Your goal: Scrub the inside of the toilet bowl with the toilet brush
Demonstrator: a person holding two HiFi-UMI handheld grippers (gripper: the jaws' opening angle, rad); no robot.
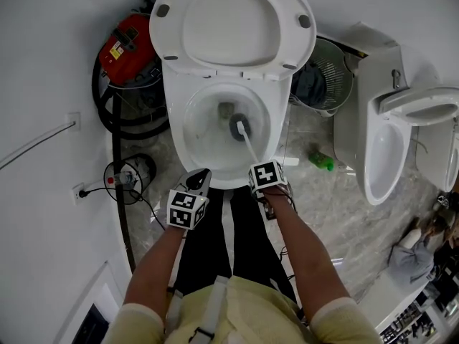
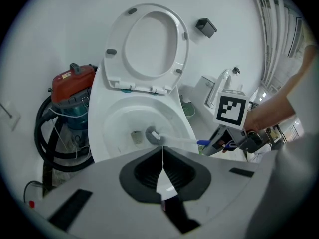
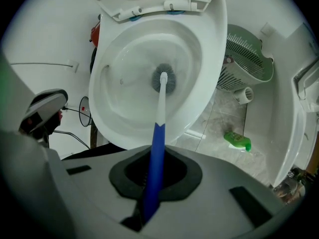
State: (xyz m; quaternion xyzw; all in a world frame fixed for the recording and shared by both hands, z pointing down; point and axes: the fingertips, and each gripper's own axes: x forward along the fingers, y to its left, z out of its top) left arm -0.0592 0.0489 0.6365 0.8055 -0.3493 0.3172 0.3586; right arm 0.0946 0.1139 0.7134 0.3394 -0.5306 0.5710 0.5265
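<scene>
Looking straight down, the glossy white toilet bowl [image 1: 177, 120] is an egg-shaped porcelain oval, with the seat and lid [image 1: 229, 27] flipped up behind it. The toilet brush [image 1: 246, 140] is inside the bowl. Its round grey bristle head is down at the bottom by the drain, and the thin straight handle runs up over the bowl's front rim to the right gripper [image 1: 264, 176]. So its long axis points head-first into the bowl, tilted rather than upright.

The right gripper view adds what the head view doesn't show. The handle is white near the head and blue at the grip end, and the jaws are clamped tight on the blue part.

The left gripper [image 1: 199, 183] hovers just outside the front rim. Its own view shows the jaws pressed together with nothing between them.

On one side of the bowl is a red vacuum [image 1: 128, 43] with a black hose. On the other side, a green plastic bottle [image 1: 322, 160] lies on the mottled stone floor [image 1: 337, 206].
</scene>
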